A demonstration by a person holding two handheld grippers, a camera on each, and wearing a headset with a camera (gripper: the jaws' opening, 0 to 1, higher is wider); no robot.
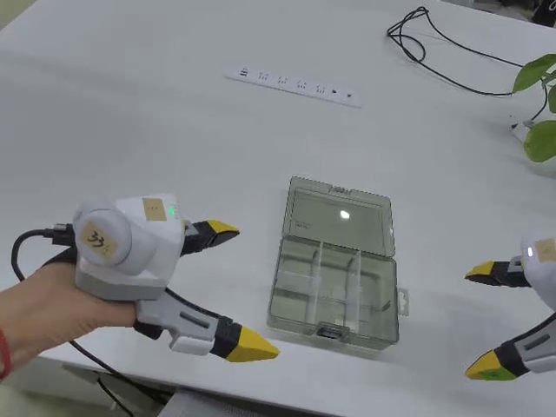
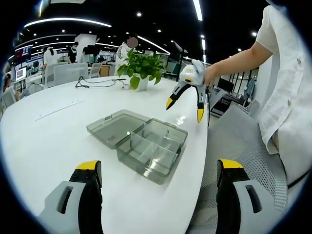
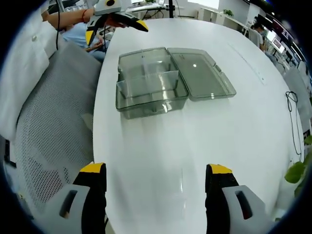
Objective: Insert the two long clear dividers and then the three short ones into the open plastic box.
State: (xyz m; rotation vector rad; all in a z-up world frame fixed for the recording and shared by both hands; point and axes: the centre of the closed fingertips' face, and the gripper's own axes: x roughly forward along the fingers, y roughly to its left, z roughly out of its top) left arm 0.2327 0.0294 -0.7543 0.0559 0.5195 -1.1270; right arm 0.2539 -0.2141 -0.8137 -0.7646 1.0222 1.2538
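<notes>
The left gripper [image 1: 239, 289] is hovering over the white table [image 1: 130, 139], its yellow-tipped jaws spreading wide apart and gripping nothing. A hand [image 1: 39, 308] is holding it from the lower left, and a black cord [image 1: 22, 248] is trailing from it. The right gripper [image 1: 484, 321] is hovering at the opposite side, its jaws likewise gaping wide and carrying nothing. Between the two, apart from both, the open plastic box [image 1: 291, 314] is sitting near the table's front edge, its lid [image 1: 340, 217] lying flat behind it. Clear dividers [image 1: 318, 271] are standing inside the box, splitting it into compartments; their count is hard to tell. Farther back, a white power strip [image 1: 293, 85] is lying on the table, with a black cable [image 1: 434, 39] and green plant leaves [image 1: 540, 130] at the far right.
</notes>
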